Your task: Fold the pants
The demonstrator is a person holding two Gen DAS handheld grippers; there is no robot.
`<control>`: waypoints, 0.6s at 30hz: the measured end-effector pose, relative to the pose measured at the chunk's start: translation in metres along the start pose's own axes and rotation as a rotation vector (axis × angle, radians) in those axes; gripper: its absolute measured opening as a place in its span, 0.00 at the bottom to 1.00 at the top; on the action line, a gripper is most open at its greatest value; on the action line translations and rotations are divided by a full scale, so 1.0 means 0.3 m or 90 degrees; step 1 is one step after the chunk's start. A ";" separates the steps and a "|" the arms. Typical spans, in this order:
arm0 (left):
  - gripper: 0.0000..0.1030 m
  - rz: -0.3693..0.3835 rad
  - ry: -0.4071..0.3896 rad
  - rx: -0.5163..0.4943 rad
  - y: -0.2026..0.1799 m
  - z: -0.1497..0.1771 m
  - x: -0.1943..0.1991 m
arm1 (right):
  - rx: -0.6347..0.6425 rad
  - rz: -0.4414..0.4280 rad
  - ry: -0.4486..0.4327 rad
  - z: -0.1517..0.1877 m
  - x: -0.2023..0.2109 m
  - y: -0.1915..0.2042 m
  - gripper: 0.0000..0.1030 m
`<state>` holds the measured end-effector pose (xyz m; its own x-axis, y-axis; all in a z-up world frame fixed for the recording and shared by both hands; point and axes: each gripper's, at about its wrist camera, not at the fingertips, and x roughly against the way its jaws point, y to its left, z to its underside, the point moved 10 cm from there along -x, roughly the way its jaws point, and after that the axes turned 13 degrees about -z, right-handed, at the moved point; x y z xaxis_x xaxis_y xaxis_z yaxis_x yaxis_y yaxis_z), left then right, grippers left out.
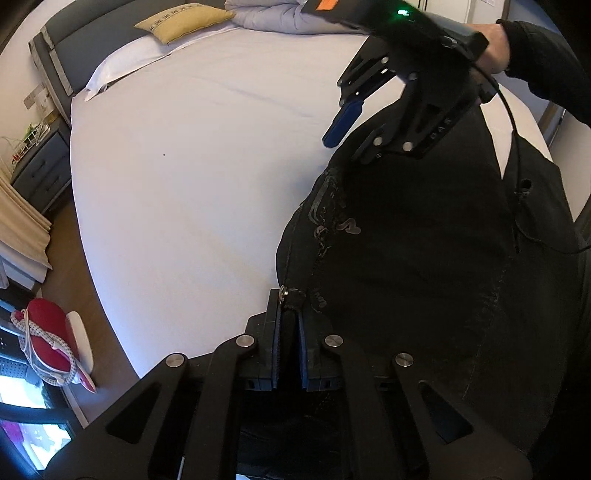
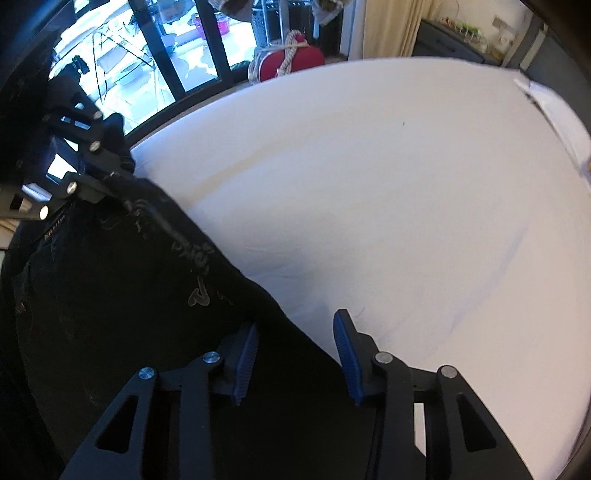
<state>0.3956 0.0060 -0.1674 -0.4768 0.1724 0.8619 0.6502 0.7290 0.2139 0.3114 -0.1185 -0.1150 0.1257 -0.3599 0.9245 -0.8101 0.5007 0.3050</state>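
The pants point(image 1: 424, 240) are spread dark across the near side of the bed point(image 1: 207, 155), their edge with pale printed marks running diagonally over the white sheet. In the left wrist view, the left gripper point(image 1: 288, 343) is seen with its jaws clenched on the waistband, beside a metal button; fabric is pinched between the 2 blue pads. The right gripper point(image 1: 354, 122) is held above the pants farther along the same edge, angled down toward the cloth, with a hand point(image 1: 495, 48) in a black sleeve wrapped around its handle.

In the right wrist view, the right gripper point(image 2: 295, 354) is shown with its jaws released and set wide; 1 finger lies over the pants and the other over the sheet, the fabric edge passing between them. No cloth is gripped there. A yellow pillow point(image 1: 184, 22) is seen at the head of the bed, and a window point(image 2: 147, 55) stands past its far side.
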 end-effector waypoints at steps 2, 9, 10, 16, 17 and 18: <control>0.06 -0.002 0.000 0.003 -0.031 0.014 0.011 | -0.007 -0.021 0.004 0.001 -0.005 0.011 0.17; 0.06 -0.003 -0.013 0.026 -0.079 0.052 0.024 | -0.029 -0.008 -0.033 0.017 0.038 0.058 0.06; 0.06 -0.003 -0.015 0.030 -0.073 0.055 0.034 | -0.035 -0.005 -0.047 0.014 0.046 0.070 0.06; 0.06 -0.001 -0.027 0.040 -0.101 0.101 0.111 | -0.040 -0.019 -0.106 0.021 0.064 0.239 0.05; 0.06 -0.001 -0.028 0.040 -0.115 0.115 0.131 | -0.034 -0.022 -0.113 0.035 0.071 0.282 0.05; 0.06 0.000 -0.029 0.040 -0.124 0.124 0.154 | -0.033 -0.025 -0.119 0.044 0.069 0.315 0.05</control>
<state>0.3273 0.0115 -0.1525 -0.5045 0.2006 0.8398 0.6122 0.7690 0.1841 0.2299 -0.0891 -0.0702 0.0443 -0.5167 0.8550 -0.7759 0.5213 0.3552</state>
